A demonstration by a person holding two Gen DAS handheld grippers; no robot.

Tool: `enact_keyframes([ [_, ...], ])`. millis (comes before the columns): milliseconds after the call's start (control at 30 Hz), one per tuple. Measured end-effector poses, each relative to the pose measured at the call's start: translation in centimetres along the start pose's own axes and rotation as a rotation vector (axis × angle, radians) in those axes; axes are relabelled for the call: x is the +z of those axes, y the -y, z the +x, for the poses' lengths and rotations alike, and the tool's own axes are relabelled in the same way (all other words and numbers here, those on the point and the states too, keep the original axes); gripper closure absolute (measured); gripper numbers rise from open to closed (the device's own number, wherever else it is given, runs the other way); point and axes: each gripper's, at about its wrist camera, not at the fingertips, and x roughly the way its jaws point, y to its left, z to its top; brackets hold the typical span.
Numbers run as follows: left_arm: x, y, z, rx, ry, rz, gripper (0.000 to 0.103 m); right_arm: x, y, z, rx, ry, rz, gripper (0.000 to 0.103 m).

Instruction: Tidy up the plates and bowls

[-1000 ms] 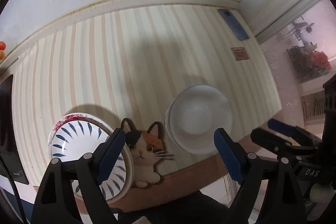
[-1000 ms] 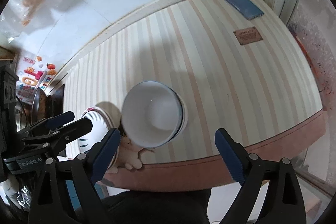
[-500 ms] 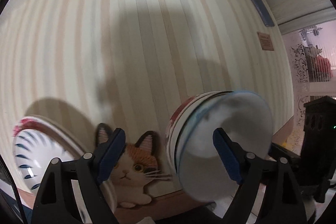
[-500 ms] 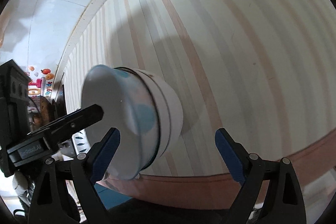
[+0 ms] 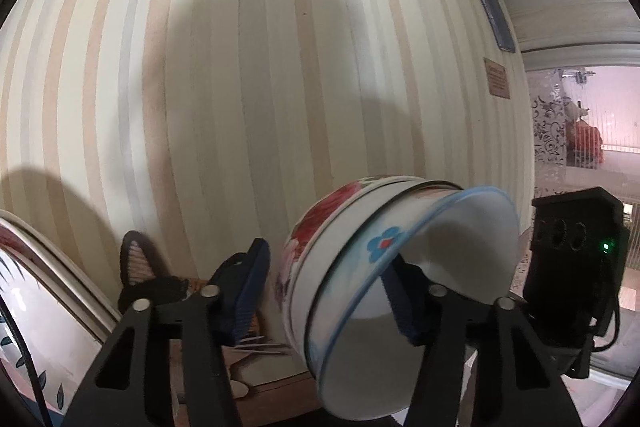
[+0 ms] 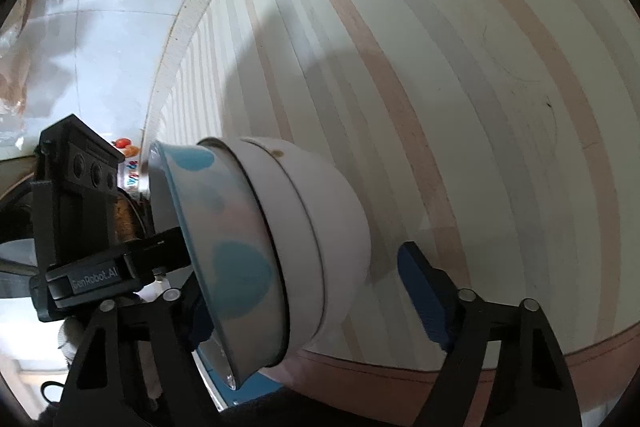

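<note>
Bowls [image 5: 360, 267], nested, sit on the striped counter [image 5: 240, 67] near its front edge. Left claw [image 5: 324, 291] straddles the rim, jaws apart, unclamped; right claw [image 6: 316, 295] likewise spread. Risk: uneven closing could separate the stack or tip it off the edge.

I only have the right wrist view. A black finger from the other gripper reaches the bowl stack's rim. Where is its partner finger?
Observer: The left gripper straddles the stack's wall: one finger inside the top bowl, the other outside.
Operator: Is the outermost bowl plain white all round?
Observer: No, the outer bowl carries red flowers on the side you cannot see.
Operator: Anything else to organize?
Observer: A leaf-patterned plate lies left of the stack, past a cat-shaped mat.
</note>
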Motion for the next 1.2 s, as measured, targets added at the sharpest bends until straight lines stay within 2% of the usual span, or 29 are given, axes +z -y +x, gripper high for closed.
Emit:
enact_keyframes([
  [33,0.0,0.1,-0.1,-0.001,0.006,0.001,0.056,0.1,0.1,0.1,0.001,0.005,0.005,0.036],
  [100,0.0,0.2,-0.1,0.0,0.019,-0.001,0.057,0.6,-0.2,0.5,0.009,0.006,0.01,0.048],
  [133,0.0,0.2,-0.2,0.003,0.029,0.0,0.058,0.7,-0.4,0.7,0.001,0.009,0.007,0.049],
  [200,-0.3,0.1,-0.5,0.008,0.041,-0.002,0.058,0.8,-1.0,1.0,-0.027,0.008,-0.012,0.049],
  [400,-0.5,0.3,-0.2,0.037,0.049,-0.004,0.058,1.1,-1.3,1.5,-0.028,0.013,-0.007,0.049],
  [733,-0.9,-0.2,-1.3,0.038,0.052,-0.01,0.058,0.6,-1.2,0.5,-0.035,0.006,-0.014,0.049],
  [967,-1.2,-0.7,-3.0,0.032,0.07,-0.015,0.058,0.5,-2.8,0.5,-0.038,0.006,-0.033,0.049],
  [1200,-2.2,-2.1,-6.0,0.033,0.106,-0.037,0.058,0.0,-6.2,0.5,-0.032,-0.013,-0.079,0.049],
])
